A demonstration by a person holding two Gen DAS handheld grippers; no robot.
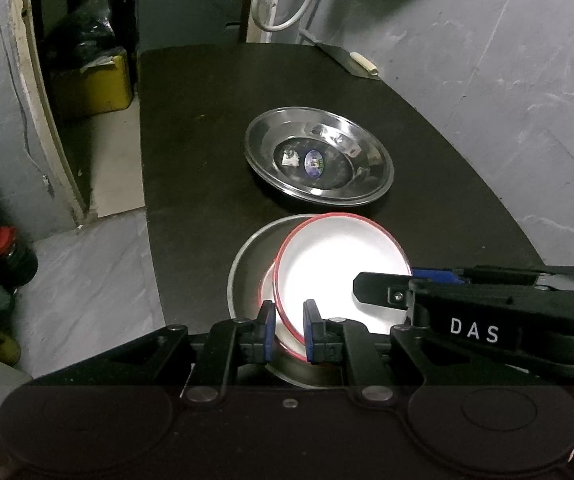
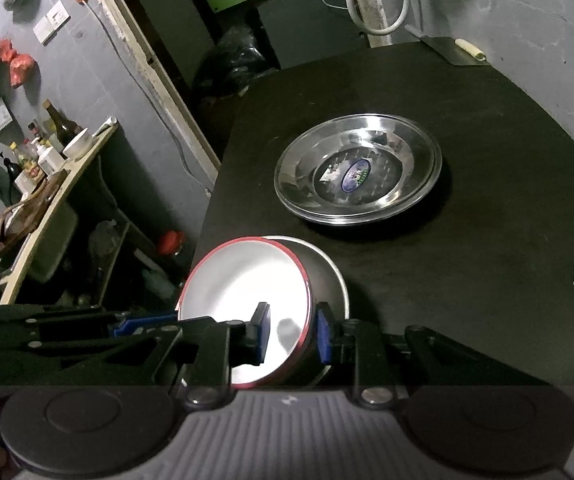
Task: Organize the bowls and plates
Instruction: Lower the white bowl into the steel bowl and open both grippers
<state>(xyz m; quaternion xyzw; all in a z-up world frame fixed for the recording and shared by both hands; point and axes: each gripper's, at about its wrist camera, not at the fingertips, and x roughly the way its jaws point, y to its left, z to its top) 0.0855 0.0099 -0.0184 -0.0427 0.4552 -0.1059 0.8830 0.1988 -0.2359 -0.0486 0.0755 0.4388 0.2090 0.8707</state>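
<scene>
A white bowl with a red rim point(image 1: 339, 256) point(image 2: 243, 280) rests tilted inside a steel bowl point(image 1: 247, 268) point(image 2: 329, 268) near the front of the black table point(image 1: 191, 152). A second red-rimmed white edge shows beneath it. My left gripper point(image 1: 290, 330) point(image 2: 147, 326) is shut on the white bowl's near-left rim. My right gripper point(image 2: 293, 334) point(image 1: 391, 280) is shut on the bowl's right rim, one finger inside and one outside. Farther back sits a stack of shiny steel plates point(image 1: 319, 160) point(image 2: 357, 168) with a sticker in the middle.
A cleaver point(image 1: 347, 60) point(image 2: 455, 50) lies at the table's far right corner. The table's left edge drops to the floor, with a yellow box point(image 1: 95, 84) and a red-capped bottle point(image 1: 7, 248) there. A counter crowded with bottles point(image 2: 39, 160) stands far left.
</scene>
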